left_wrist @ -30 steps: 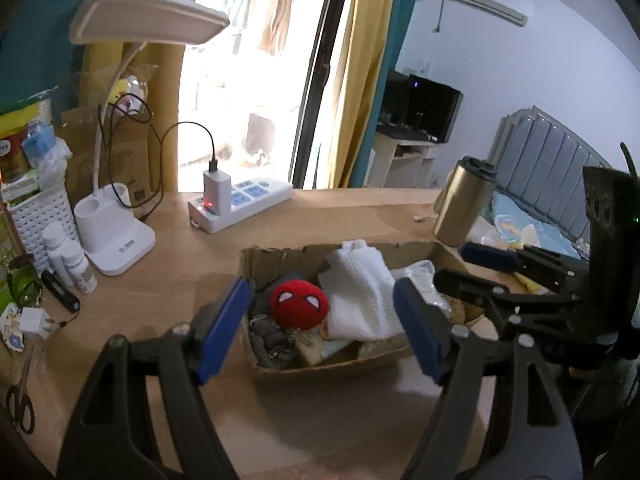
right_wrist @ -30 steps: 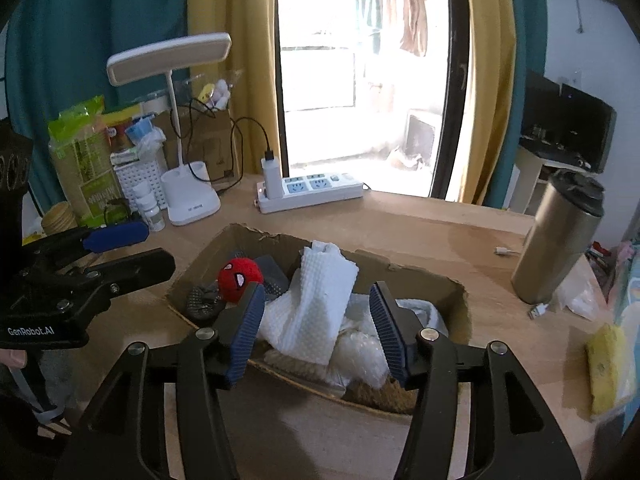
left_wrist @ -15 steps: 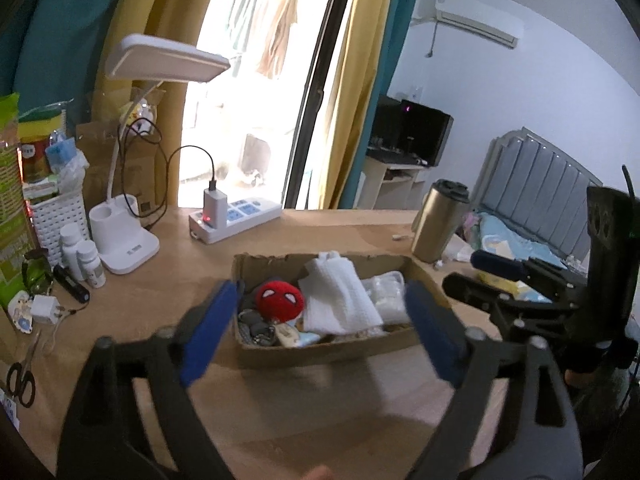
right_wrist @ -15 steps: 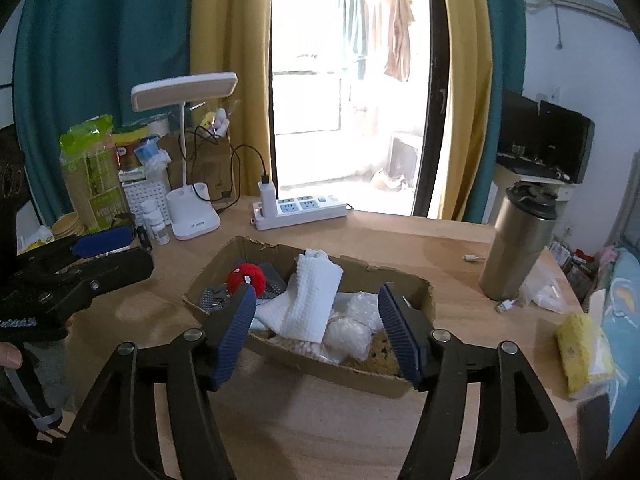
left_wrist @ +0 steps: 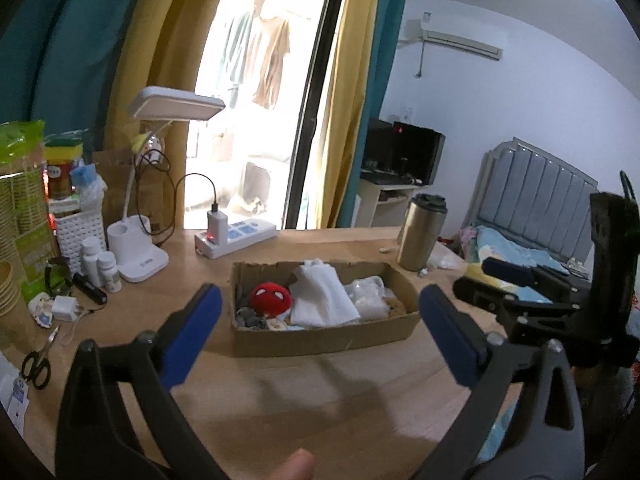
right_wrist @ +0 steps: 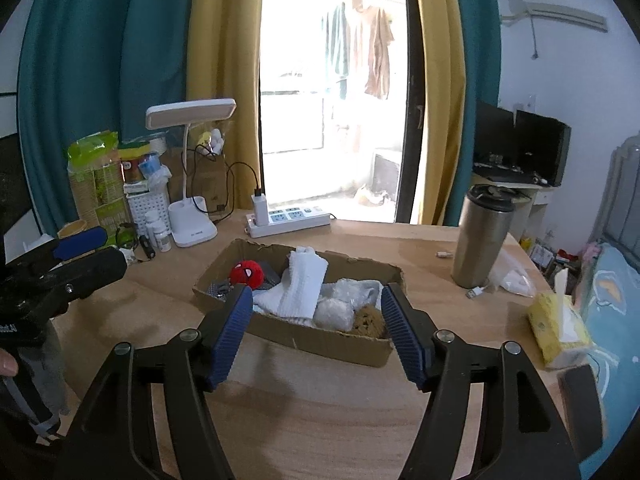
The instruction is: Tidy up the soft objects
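A shallow cardboard box (left_wrist: 320, 340) (right_wrist: 320, 344) sits mid-table. It holds a red spider-face plush ball (left_wrist: 271, 299) (right_wrist: 247, 272), a white folded towel (left_wrist: 324, 300) (right_wrist: 300, 288), bubble wrap (right_wrist: 334, 314), a brown sponge (right_wrist: 366, 320) and grey items at its left end. My left gripper (left_wrist: 316, 336) is open and empty, held back from the box's near side. My right gripper (right_wrist: 316, 332) is open and empty, in front of the box; it also shows at the right of the left wrist view (left_wrist: 520, 280).
A steel tumbler (right_wrist: 482, 236) stands right of the box, a tissue pack (right_wrist: 560, 332) at the right edge. A power strip (right_wrist: 288, 222), white desk lamp (right_wrist: 192, 224), bottles (left_wrist: 100, 264), scissors (left_wrist: 38, 364) and snack packs (right_wrist: 96, 184) line the back and left.
Both grippers have pulled back and up from the box, so it looks smaller and farther. The left gripper's jaws have spread wider. The box contents are unchanged.
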